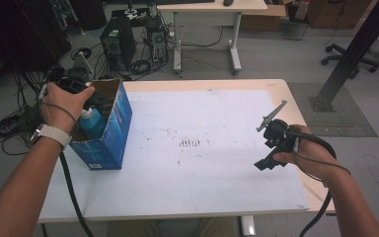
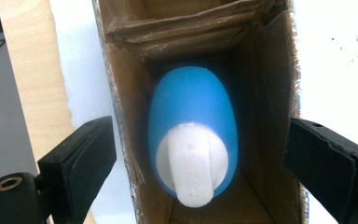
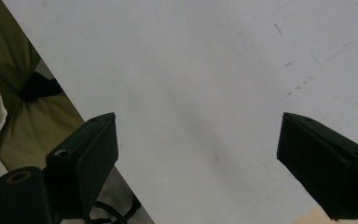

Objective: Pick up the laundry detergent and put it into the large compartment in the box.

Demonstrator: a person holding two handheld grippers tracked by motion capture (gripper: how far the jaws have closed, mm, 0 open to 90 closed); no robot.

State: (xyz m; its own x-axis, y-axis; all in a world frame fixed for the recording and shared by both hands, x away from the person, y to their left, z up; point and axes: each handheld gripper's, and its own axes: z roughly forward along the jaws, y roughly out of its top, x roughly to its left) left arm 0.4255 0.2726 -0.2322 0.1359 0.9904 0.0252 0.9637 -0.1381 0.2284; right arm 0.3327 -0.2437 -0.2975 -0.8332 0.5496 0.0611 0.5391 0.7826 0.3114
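Bottle (image 2: 192, 121) of blue plastic stands inside one cardboard box (image 1: 109, 129) at the far left part of the table (image 1: 202, 187). Its body is smooth, rounded and bright blue, and on top sits one white cap (image 2: 192, 165) with a flat spout that points to the near side in the left gripper view. The box is blue outside and plain brown inside, with its top open and its flaps folded down into it. The bottle fills most of the width of the box.

Left gripper (image 2: 200, 154) hangs directly above the open box, its two black jaws spread wide, one at each side of the box walls, and they hold nothing. The left hand (image 1: 64, 101) with a white watch strap holds it there.

Right gripper (image 1: 271, 148) is at the right part of the table, well apart from the box, a little above the white surface. Its two jaws are also spread wide with nothing between them.

Count: one bottle, one box, two grippers.
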